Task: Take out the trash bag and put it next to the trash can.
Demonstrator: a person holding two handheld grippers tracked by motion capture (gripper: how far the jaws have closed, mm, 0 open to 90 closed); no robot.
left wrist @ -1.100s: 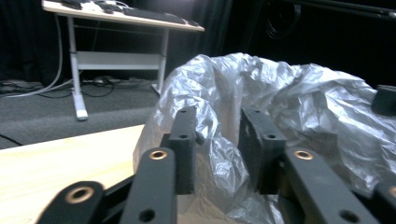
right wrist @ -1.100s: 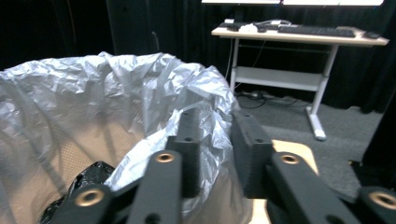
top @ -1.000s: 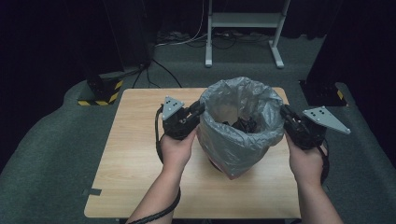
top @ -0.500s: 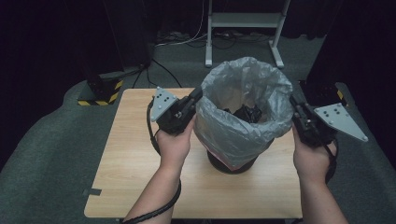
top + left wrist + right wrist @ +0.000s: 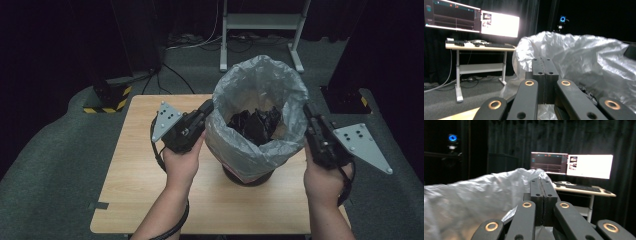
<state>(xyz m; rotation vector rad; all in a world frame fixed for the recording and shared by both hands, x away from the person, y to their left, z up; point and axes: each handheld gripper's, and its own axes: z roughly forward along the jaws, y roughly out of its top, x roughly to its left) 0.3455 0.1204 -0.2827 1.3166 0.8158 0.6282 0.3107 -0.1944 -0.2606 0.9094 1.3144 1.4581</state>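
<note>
Overhead, a translucent grey plastic bag [image 5: 260, 120] lines a dark bin on the wooden surface [image 5: 135, 190]; the left gripper [image 5: 206, 109] and right gripper [image 5: 307, 112] pinch opposite rim edges. Left gripper view: jaws closed on plastic. Right gripper view: likewise closed. Lifting evenly should avoid tearing.

Dim room, glaring monitors [image 5: 499, 23], soft focus

The left gripper [image 5: 207, 107] and the right gripper [image 5: 306, 111] are black, blocky tools, each carrying a grey three-cornered plate drilled with small holes. Black cables loop from them past the person's bare forearms. In both gripper views, brass-ringed pivots and dark screws stud the black linkage below the fingers [image 5: 545, 65].
</note>
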